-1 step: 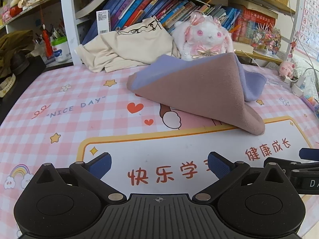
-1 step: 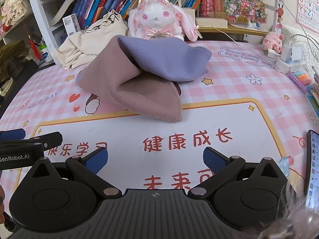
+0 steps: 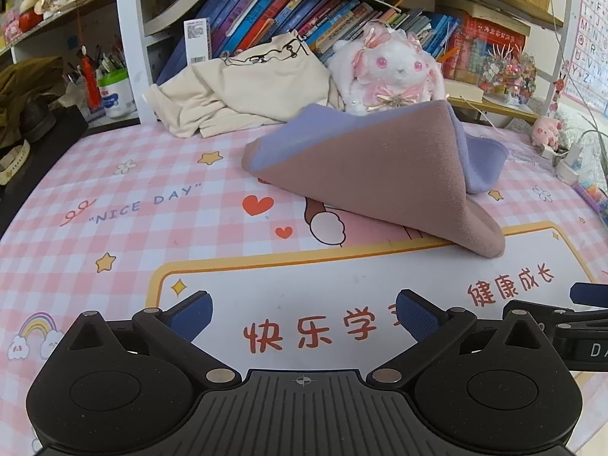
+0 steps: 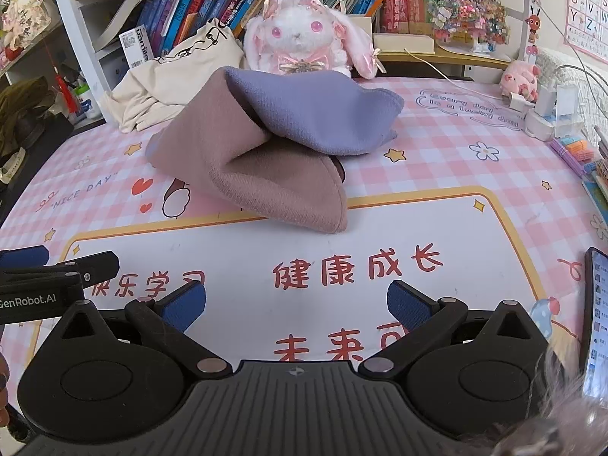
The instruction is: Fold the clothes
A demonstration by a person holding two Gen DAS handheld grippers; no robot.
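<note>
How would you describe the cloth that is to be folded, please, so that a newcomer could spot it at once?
Start from the pink checked desk mat in front of the bookshelf. Near its middle, just in front of the white plush rabbit, lies a crumpled two-tone cloth. Unlike the cream garment heaped behind it, it is dusty pink on one side and lavender on the other.

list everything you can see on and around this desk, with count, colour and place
cloth: one, mauve and lilac, crumpled mid-mat
desk mat: one, pink check with white panel, covers desk
cream garment: one, heaped at the back left
plush rabbit: one, white and pink, behind the cloth
pig toy: one, pink, back right
books: many, mostly blue, on the shelf
phone: one, dark, right edge
left gripper: one, black with blue pads, open, over the white panel
right gripper: one, same colours, open, beside it
</note>
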